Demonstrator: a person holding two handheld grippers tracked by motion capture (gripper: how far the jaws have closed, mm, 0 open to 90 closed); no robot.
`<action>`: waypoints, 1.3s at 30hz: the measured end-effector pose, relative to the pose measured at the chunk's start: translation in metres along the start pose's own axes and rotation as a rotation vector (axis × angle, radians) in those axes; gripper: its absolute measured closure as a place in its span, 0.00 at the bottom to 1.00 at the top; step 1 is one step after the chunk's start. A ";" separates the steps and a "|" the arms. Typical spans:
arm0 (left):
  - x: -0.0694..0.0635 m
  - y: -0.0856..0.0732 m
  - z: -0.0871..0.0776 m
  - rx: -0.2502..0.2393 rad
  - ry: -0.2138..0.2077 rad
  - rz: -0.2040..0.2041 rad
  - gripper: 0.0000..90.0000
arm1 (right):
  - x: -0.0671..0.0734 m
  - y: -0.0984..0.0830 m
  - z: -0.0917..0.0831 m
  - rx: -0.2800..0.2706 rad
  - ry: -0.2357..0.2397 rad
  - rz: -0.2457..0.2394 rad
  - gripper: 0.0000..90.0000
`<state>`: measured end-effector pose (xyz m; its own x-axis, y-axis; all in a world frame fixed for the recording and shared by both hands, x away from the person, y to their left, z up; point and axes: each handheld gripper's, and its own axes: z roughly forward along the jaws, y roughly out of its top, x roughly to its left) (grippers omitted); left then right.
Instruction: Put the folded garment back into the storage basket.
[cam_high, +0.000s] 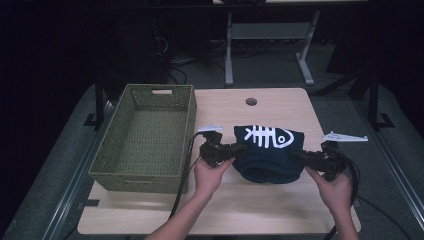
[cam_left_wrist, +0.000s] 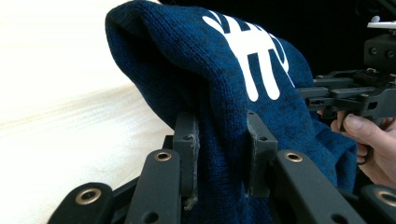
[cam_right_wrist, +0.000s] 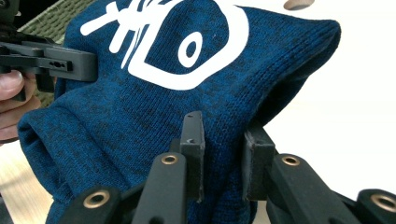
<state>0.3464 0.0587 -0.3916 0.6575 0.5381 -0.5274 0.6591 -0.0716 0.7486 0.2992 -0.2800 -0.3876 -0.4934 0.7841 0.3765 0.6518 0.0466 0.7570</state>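
A folded blue knit garment is pinched between two hand-held tools above a wooden desk.

High view: the folded dark blue sweater (cam_high: 269, 152), printed with a white fish skeleton (cam_high: 269, 136), is held between the left tool (cam_high: 235, 150) and the right tool (cam_high: 298, 156), each clamped on one side edge; a woven green basket (cam_high: 145, 137) stands on the desk (cam_high: 280, 205) just beyond the left tool's outer side. Left gripper view: the left tool (cam_left_wrist: 223, 154) is seen closed on a thick fold of knit, with cloth bulging above its jaws. Right gripper view: the right tool (cam_right_wrist: 223, 156) is likewise closed on several layers. The garment is judged soft, light and limp, not fragile; sagging between the tools is shown, so layered side edges are best gripped.
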 end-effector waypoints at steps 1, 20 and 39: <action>0.000 0.004 -0.006 -0.007 -0.003 -0.001 0.79 | 0.004 0.004 0.000 -0.004 0.002 -0.006 0.83; 0.004 0.028 -0.050 -0.048 -0.002 0.005 0.79 | 0.041 0.041 0.007 0.000 0.009 -0.087 0.82; 0.025 0.042 -0.102 -0.094 0.030 -0.009 0.79 | 0.083 0.076 0.040 0.016 0.033 -0.147 0.82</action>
<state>0.3535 0.1545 -0.3323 0.6397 0.5634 -0.5229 0.6268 0.0114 0.7791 0.3312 -0.1871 -0.3200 -0.6030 0.7471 0.2798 0.5800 0.1697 0.7968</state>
